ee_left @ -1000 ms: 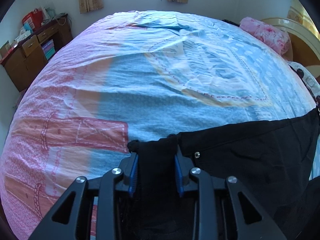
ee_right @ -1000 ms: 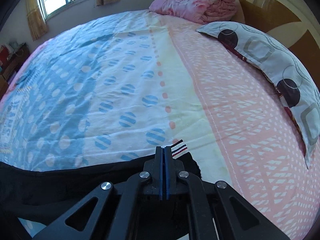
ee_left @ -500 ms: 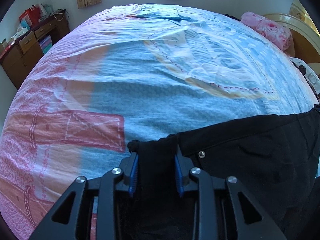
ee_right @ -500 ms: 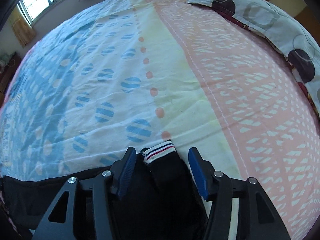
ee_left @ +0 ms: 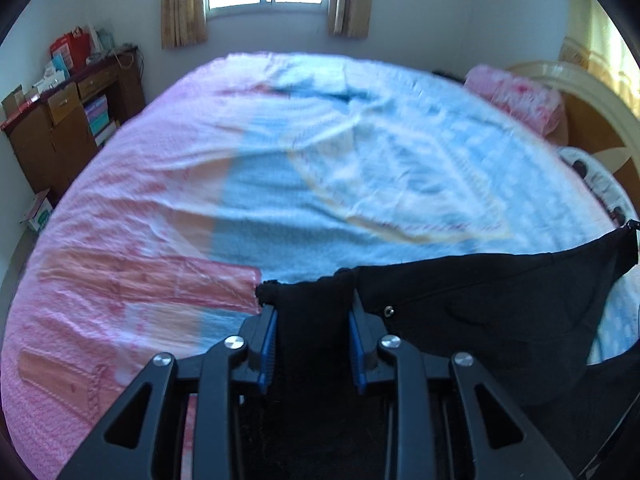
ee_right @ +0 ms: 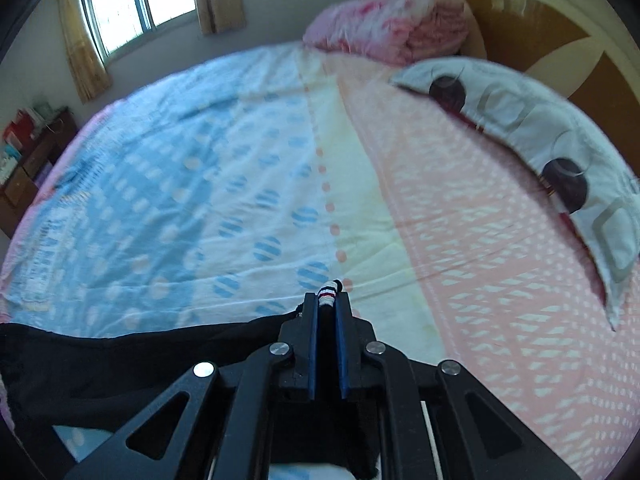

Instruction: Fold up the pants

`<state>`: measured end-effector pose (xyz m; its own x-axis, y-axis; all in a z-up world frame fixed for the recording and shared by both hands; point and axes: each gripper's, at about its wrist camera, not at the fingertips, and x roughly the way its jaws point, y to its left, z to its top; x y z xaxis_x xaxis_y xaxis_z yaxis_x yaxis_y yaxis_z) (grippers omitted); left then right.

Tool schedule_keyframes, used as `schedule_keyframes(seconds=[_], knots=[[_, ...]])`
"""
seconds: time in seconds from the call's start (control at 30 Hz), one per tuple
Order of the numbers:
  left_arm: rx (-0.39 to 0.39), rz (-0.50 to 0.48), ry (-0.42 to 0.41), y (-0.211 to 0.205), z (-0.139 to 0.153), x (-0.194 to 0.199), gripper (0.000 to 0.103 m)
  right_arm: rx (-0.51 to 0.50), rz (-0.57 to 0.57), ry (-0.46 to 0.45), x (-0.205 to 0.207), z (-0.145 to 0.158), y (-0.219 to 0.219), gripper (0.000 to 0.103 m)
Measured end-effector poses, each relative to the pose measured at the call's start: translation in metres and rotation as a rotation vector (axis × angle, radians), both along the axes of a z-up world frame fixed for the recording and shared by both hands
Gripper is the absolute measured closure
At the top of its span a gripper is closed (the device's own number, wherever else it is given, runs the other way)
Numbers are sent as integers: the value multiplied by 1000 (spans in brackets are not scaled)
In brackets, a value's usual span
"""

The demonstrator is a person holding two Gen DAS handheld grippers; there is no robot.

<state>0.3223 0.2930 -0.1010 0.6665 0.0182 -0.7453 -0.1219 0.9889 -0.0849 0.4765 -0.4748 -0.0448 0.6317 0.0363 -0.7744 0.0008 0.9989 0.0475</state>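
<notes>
Left wrist view: left gripper (ee_left: 312, 316), partly open, clamps a bunched edge of the black pants (ee_left: 492, 300). Right gripper (ee_right: 326, 308) is closing, its jaws pinching the striped corner. Between them the pants hang above the patterned bed (ee_left: 320, 168).

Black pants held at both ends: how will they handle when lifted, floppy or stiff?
Likely floppy: the black pants sag in a curve between the left hand-held gripper and the closing right hand-held gripper. Probably light, as they bunch easily. The ribbed cuff may resist slipping.
</notes>
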Motion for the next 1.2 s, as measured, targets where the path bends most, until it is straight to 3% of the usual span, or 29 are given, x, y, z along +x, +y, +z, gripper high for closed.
schedule_keyframes(seconds=[0.13, 0.33, 0.47, 0.6, 0.77, 0.93, 1.03, 1.13, 1.2], knots=[[-30, -5, -89, 4, 26, -34, 72, 32, 19, -108, -59, 43, -6, 95], [-113, -6, -189, 14, 36, -106, 72, 75, 37, -186, -153, 70, -24, 95], [-153, -24, -217, 11, 25, -154, 72, 85, 38, -176, -212, 56, -35, 95], [-191, -40, -197, 1, -6, -192, 72, 99, 11, -141, -263, 25, -47, 95], [-247, -16, -154, 0, -45, -218, 72, 153, -33, -106, -311, -17, -63, 95], [-268, -20, -176, -1, -56, -230, 72, 152, -45, -74, -346, -46, -65, 92], [-263, -33, -196, -2, -55, -230, 71, 164, -84, -69, -358, -48, -71, 88], [-261, -38, -202, -2, -55, -229, 71, 90, -168, -81, -370, -39, -69, 76], [-240, -40, -201, -3, -55, -228, 71, 0, -188, -127, -379, -23, -53, 76]])
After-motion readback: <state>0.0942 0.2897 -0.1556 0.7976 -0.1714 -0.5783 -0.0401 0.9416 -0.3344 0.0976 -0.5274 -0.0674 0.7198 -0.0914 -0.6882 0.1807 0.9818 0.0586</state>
